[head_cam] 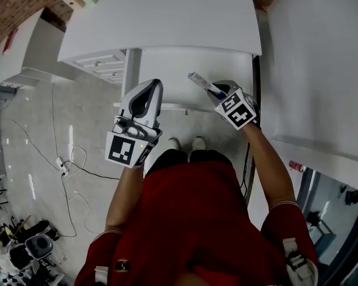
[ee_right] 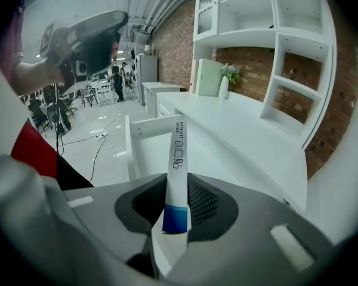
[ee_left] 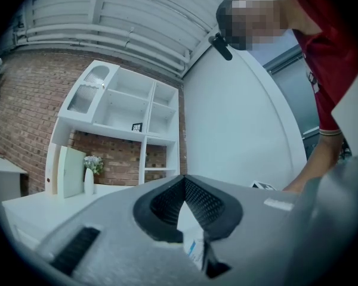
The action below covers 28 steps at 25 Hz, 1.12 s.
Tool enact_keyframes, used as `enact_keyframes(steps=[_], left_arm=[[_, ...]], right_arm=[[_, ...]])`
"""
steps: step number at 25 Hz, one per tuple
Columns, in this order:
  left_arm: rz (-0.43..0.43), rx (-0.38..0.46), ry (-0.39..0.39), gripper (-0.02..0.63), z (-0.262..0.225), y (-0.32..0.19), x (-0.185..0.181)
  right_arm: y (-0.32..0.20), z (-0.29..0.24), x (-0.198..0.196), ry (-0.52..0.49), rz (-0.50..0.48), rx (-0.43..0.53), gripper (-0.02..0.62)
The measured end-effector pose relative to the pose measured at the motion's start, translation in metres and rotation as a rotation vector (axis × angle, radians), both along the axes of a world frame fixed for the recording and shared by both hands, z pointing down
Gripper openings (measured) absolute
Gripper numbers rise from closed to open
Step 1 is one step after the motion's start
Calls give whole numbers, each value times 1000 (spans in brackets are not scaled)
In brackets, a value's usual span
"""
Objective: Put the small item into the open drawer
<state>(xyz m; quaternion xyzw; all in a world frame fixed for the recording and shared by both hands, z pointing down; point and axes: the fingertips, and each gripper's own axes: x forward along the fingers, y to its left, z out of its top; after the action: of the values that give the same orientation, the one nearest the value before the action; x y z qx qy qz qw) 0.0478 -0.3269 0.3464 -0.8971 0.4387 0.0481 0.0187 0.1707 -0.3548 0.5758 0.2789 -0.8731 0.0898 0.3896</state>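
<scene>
— Right tool [ee_right: 179,189]: loose or gripping?
— Gripping. Its pads are clenched on the small item [ee_right: 180,148], a slim white strip with a blue lower end. It stands up out of the jaws with the blue end between the pads.
— And where is that item?
— In the air, clamped in that tool. Its free end reaches over the open drawer [head_cam: 167,70], which juts from under the white surface [head_cam: 167,16].
— Left tool [ee_left: 184,183]?
— Clenched tip to tip, near the drawer's left front corner and apart from the right one. A small white bit with blue print shows low behind its pads; I cannot tell what it is.
</scene>
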Motion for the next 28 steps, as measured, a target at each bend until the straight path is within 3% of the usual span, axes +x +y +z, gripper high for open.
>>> enact_keyframes(steps=[10,19,28], left_arm=[[-24,-40,-2,-2,11,-19,-20],[-35,-69,-22,-2,26,-28,-30],[-29,-70,-20,-2,25,-30,-30]], right_arm=[[-12,66,1,165,-81,-169,95],[-19,102,-3,264,-150,-222,97],[-16,107,-2,269,-162,-242,115]])
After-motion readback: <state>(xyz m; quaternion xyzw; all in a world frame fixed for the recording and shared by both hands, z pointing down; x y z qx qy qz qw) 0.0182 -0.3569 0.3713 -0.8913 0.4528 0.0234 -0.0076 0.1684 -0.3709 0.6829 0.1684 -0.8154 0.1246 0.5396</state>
